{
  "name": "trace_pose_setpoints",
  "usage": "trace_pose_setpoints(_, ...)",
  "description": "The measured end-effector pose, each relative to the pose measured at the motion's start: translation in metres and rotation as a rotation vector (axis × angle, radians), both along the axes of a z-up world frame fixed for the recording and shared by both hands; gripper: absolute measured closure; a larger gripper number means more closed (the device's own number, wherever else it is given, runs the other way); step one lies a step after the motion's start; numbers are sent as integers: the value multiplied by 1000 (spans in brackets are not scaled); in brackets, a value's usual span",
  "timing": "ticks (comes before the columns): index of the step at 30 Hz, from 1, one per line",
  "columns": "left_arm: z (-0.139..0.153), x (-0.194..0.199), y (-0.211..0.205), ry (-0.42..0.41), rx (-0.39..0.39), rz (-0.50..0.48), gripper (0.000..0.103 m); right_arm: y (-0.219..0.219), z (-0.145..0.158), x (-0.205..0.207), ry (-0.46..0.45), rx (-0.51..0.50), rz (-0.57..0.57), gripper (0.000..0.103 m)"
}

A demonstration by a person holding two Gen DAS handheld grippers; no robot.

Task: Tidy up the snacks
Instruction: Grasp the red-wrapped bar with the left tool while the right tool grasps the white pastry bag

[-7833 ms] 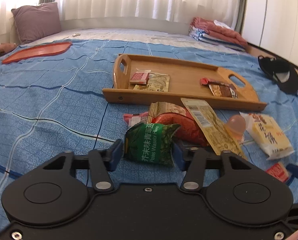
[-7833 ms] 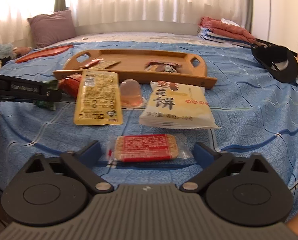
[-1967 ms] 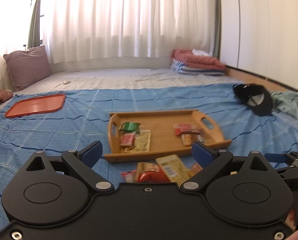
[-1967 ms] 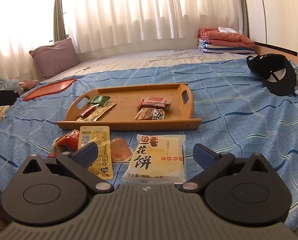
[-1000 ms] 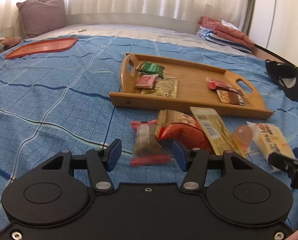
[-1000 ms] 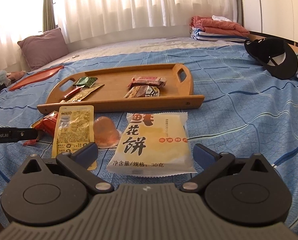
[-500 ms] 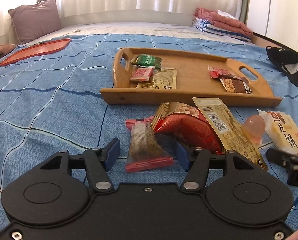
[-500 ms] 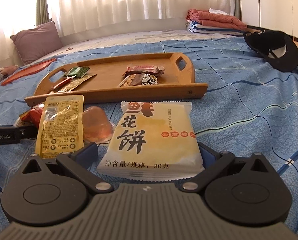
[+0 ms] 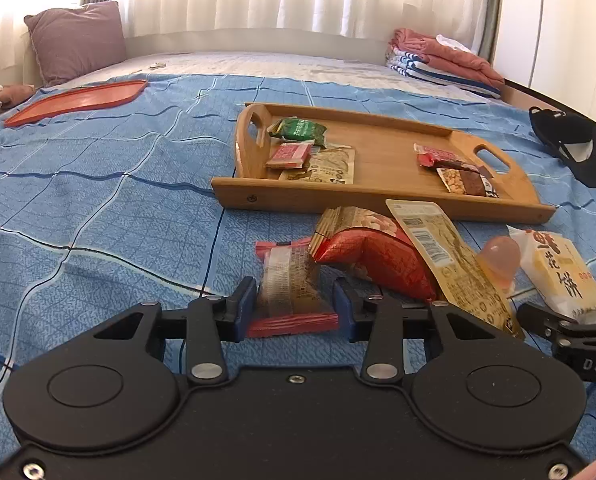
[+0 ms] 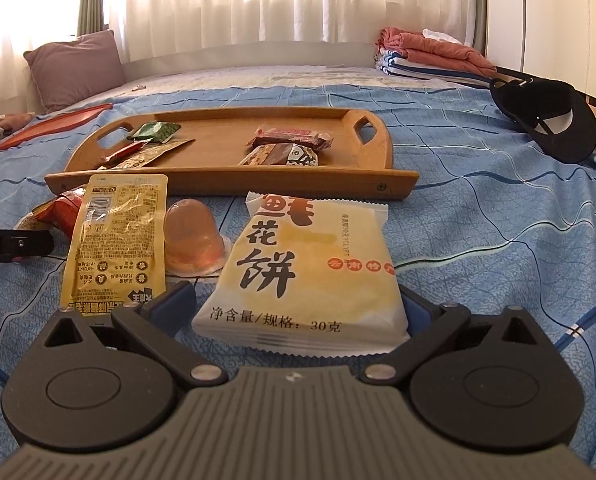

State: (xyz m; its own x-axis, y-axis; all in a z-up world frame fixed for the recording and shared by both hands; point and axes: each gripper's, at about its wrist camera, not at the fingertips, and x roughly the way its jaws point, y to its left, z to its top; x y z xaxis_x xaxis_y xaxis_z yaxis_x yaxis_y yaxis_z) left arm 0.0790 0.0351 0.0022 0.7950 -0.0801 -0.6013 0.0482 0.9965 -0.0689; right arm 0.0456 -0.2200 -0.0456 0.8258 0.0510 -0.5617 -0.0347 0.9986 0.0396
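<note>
The left hand-held gripper [image 9: 294, 304] is seen low over the blue bedspread [image 9: 98, 208], in front of the near wall of the wooden tray [image 9: 378, 200]. Its jaws have just been closing, and the blue pads [image 9: 245, 304] are now pressed against both sides of the red-edged snack packet [image 9: 288, 280], which lies flat on the bedspread. Just right of that packet, nearer the tray, a red foil bag [image 9: 374, 256] is found, with a long yellow sachet [image 9: 450, 264] leaning across it. A pink jelly cup [image 9: 500, 258] sits right of the sachet.

The right hand-held gripper [image 10: 298, 308] is held in front of the tray's right end, its jaws spread wide around the near end of the yellow flower-cake packet [image 10: 314, 264]. Whether the pads touch the wrapper cannot be told; a gap is visible at the left pad [image 10: 176, 300].

Inside the tray, 2 groups are seen: a green packet [image 9: 300, 130], a small pink packet [image 9: 289, 155] and a beige sachet [image 9: 330, 166] at the left end, and a red bar [image 9: 438, 158] with a nut bar [image 9: 464, 180] at the right end.

Beyond the tray to the left, an orange tray [image 9: 78, 100] lies on the bedspread; to the right, a black cap [image 9: 570, 148] is seen.
</note>
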Motion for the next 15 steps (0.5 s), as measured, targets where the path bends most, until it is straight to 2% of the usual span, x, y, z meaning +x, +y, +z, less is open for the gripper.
trace_pose_setpoints(9,15,-27,7,-23,-19,-10,65,0,7,0,17,0,12,0)
trace_pose_setpoints(12,23,-31,11,-38,-24,-10,69,-3,14,-6,-21,23,-3,0)
trace_pose_setpoints(14,28,-33,13,-44,-23,-7,72,-5,18,-10,-34,36,-2,4)
trace_pose_setpoints(15,30,-32,13,-46,-24,-5,72,-6,20,-11,-34,38,-1,12)
